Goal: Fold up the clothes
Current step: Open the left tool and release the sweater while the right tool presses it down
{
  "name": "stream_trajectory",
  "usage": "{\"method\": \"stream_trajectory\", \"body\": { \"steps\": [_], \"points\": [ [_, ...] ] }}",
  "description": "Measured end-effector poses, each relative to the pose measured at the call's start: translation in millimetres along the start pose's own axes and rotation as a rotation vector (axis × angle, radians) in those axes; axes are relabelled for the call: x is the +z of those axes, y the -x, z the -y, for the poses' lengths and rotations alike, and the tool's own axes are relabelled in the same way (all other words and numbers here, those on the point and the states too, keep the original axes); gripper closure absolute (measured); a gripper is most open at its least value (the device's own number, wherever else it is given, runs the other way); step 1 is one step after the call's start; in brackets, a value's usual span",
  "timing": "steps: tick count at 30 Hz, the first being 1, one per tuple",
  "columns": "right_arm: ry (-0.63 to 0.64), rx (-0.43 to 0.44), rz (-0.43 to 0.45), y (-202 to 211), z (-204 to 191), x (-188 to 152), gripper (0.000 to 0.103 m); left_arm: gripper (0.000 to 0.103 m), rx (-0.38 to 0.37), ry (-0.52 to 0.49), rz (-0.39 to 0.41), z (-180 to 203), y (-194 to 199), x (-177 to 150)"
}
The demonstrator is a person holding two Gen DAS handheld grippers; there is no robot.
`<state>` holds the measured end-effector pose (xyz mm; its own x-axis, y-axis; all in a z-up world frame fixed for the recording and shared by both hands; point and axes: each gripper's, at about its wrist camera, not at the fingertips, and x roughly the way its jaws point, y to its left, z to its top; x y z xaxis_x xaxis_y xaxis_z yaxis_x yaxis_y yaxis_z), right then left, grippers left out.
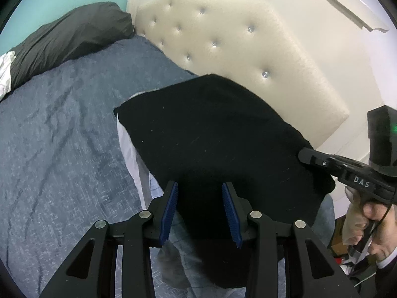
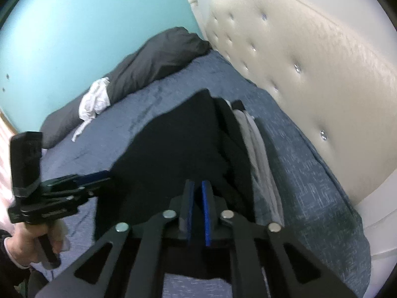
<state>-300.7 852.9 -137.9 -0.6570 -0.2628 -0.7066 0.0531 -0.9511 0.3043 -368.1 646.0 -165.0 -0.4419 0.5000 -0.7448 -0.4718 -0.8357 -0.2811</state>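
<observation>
A bed with a blue-grey textured bedspread (image 1: 62, 129) carries the work. A black folded knit garment (image 1: 211, 136) lies on the bedspread near the edge that meets the cream tufted upholstered headboard (image 1: 235, 49), resting on a pale grey-white folded garment (image 2: 258, 144) whose edges show at its sides.

Left gripper (image 1: 200, 193): its 2 blue-padded fingers (image 1: 171, 206) stand partly apart at the near edge of the black garment. The cloth lies between and below them, and the pads do not press on it.

Right gripper (image 2: 198, 186): its 2 blue pads are drawn nearly together with only a thin gap. Whether black cloth is pinched there cannot be told. In the left wrist view this gripper's tip sits at the black garment's right corner, beside the headboard.

A hand (image 1: 372, 223) grips the right gripper's handle; another hand (image 2: 32, 243) grips the left gripper's handle.

Along the far edge of the bed, against the turquoise painted wall (image 2: 86, 24), lie a dark grey soft pillow (image 2: 158, 57) and a white crumpled cloth (image 2: 95, 99).
</observation>
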Motion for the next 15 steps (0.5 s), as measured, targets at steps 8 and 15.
{"method": "stream_trajectory", "body": {
  "steps": [8,15],
  "points": [
    [-0.044,-0.012,-0.023,-21.6,20.4,-23.1,0.103,0.060,-0.031,0.035,-0.023,-12.4,-19.8,-17.0],
    [-0.071,-0.008,-0.017,-32.6,26.1,-40.1,0.103,0.060,-0.023,0.055,-0.029,-14.4,-28.4,-25.6]
  ]
}}
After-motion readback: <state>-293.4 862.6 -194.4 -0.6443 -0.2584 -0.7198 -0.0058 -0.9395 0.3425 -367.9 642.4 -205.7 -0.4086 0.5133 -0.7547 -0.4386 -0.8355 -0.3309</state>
